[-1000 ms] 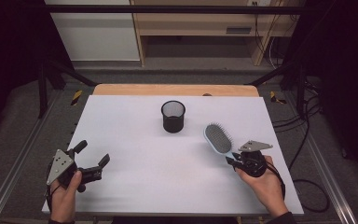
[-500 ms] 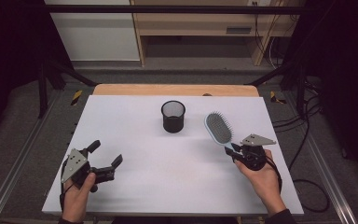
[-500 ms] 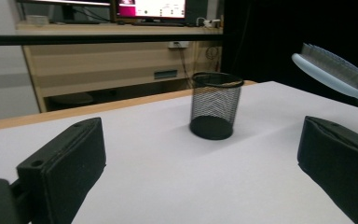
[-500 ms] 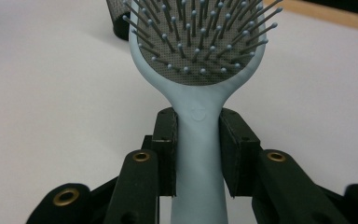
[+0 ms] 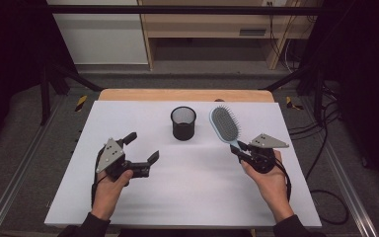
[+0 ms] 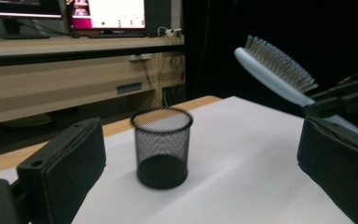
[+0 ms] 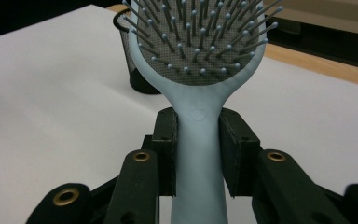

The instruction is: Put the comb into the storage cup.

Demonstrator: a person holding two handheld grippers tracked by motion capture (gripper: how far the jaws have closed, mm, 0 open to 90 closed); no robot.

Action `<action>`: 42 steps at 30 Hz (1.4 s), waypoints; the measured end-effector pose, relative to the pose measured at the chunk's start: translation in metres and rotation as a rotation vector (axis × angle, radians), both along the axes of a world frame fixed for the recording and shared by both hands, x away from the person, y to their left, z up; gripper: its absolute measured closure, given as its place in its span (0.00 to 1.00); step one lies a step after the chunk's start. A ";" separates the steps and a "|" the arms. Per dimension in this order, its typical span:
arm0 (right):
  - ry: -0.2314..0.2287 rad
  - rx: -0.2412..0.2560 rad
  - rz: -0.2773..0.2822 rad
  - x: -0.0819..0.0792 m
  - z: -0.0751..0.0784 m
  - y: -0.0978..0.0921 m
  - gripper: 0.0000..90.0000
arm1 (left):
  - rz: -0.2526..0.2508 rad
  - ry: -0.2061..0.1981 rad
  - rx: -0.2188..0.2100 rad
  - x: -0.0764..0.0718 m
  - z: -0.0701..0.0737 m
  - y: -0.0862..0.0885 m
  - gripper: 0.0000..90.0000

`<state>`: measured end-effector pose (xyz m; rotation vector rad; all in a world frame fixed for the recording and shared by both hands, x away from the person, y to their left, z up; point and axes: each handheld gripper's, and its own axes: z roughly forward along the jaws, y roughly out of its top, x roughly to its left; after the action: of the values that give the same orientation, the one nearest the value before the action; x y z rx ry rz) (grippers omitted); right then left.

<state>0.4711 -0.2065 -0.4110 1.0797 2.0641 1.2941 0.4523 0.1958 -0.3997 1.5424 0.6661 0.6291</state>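
The right gripper (image 5: 241, 152) is clenched on the handle of a pale blue hairbrush (image 5: 225, 123), its 2 jaws pressing the narrow neck just below the head, as the right gripper view shows (image 7: 199, 140). Holding it that low on the handle leaves the wide bristled head free and pointing away from the person, bristles up, so the head can probably be tipped and steered without the jaws getting in the way. The brush is lifted off the white desk (image 5: 197, 197), its head hanging in the air just right of the black mesh cup (image 5: 183, 123).

The cup stands upright and empty near the far middle of the desk, mouth open to the top, which makes it the likely place for the brush to go, handle or head first.

The left gripper (image 5: 140, 149) is released, jaws spread wide and holding nothing. It is aimed at the cup from the near left, well apart from it, likely ready to steady the light cup (image 6: 162, 147) against tipping.
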 end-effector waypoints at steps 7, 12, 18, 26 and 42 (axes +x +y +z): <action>-0.042 0.040 0.018 0.006 0.008 0.020 0.78 | -0.055 0.003 -0.006 0.014 0.010 -0.034 0.02; -0.063 0.049 0.045 0.001 0.005 0.033 0.78 | -0.087 0.035 -0.010 0.013 0.006 -0.046 0.02; -0.090 0.072 0.077 -0.011 0.006 0.047 0.78 | -0.102 0.077 -0.056 0.001 0.001 -0.052 0.02; -0.093 0.063 0.098 -0.019 0.002 0.063 0.78 | -0.102 0.094 -0.081 0.001 0.004 -0.059 0.02; -0.149 0.113 0.135 -0.025 0.005 0.066 0.78 | -0.104 0.138 -0.129 0.015 0.038 -0.075 0.02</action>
<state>0.4460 -0.1408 -0.4062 0.8741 2.0016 1.5255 0.4669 0.1205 -0.3618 1.4984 0.7111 0.3967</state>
